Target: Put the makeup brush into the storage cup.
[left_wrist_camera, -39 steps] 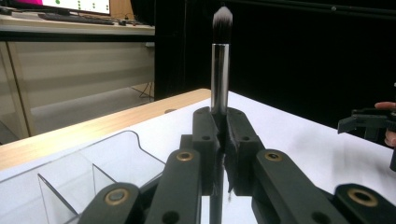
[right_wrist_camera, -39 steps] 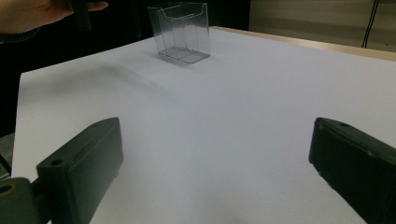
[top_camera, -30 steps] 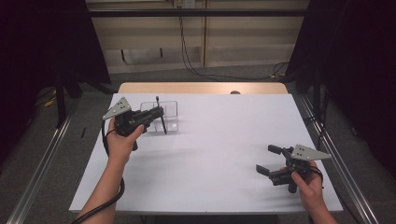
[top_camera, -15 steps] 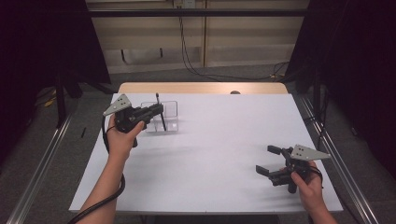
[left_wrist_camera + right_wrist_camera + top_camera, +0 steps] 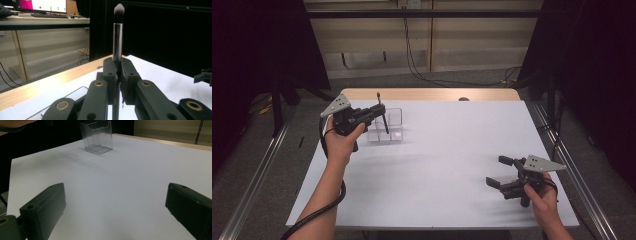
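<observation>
- A clear plastic box stands on the white table, at the far left part of it.
- The box has thin see-through walls that split it into small parts. In the right gripper view the box looks empty, with nothing lying inside.
- The left gripper hangs just above the box. Its two jaws are pressed tight on a makeup brush.
- In the left gripper view the brush stands straight up. Its shiny metal neck and soft dark tip rise above the jaws.
- The thin black handle points down toward the box. I cannot tell if its end is inside the box or which part it is over.
- The right gripper sits low at the near right side of the table, well apart from the box. Its jaws are wide apart and hold nothing.
</observation>
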`<action>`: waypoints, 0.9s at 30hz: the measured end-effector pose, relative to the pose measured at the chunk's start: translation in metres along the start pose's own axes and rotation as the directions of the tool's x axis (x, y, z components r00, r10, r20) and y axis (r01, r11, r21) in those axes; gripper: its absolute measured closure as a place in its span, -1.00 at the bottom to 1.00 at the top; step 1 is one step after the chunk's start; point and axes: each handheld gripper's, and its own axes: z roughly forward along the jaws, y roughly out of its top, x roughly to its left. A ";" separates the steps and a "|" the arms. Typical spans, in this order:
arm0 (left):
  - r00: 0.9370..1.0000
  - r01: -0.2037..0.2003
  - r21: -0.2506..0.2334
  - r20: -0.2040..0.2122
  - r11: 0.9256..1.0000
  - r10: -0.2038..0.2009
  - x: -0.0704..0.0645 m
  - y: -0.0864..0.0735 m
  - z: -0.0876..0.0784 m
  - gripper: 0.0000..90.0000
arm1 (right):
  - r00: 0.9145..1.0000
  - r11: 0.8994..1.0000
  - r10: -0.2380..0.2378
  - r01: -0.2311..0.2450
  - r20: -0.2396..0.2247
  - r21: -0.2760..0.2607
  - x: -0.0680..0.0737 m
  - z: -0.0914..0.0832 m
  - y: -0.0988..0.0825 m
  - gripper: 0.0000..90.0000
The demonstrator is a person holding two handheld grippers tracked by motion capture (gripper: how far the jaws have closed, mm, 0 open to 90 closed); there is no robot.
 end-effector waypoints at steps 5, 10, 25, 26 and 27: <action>1.000 -0.002 0.002 -0.005 1.000 0.002 0.001 0.004 0.001 0.86 | 1.000 1.000 0.001 -0.001 -0.001 0.003 0.000 0.000 0.000 -0.95; 1.000 -0.009 -0.005 -0.009 1.000 0.009 0.002 0.009 0.004 0.87 | 1.000 1.000 0.000 0.000 0.001 0.002 0.000 0.000 0.000 -0.95; 1.000 -0.010 -0.005 -0.010 1.000 0.010 0.006 0.020 0.012 0.86 | 1.000 1.000 0.003 -0.003 0.000 0.001 -0.001 0.000 0.000 -0.95; 1.000 -0.010 -0.004 -0.012 1.000 0.010 0.006 0.021 0.012 0.86 | 1.000 1.000 0.005 -0.005 0.000 0.003 -0.001 0.000 0.000 -0.95; 1.000 -0.008 -0.007 -0.011 1.000 0.008 0.006 0.022 0.013 0.87 | 1.000 1.000 0.005 -0.005 0.001 0.003 -0.001 0.000 -0.001 -0.95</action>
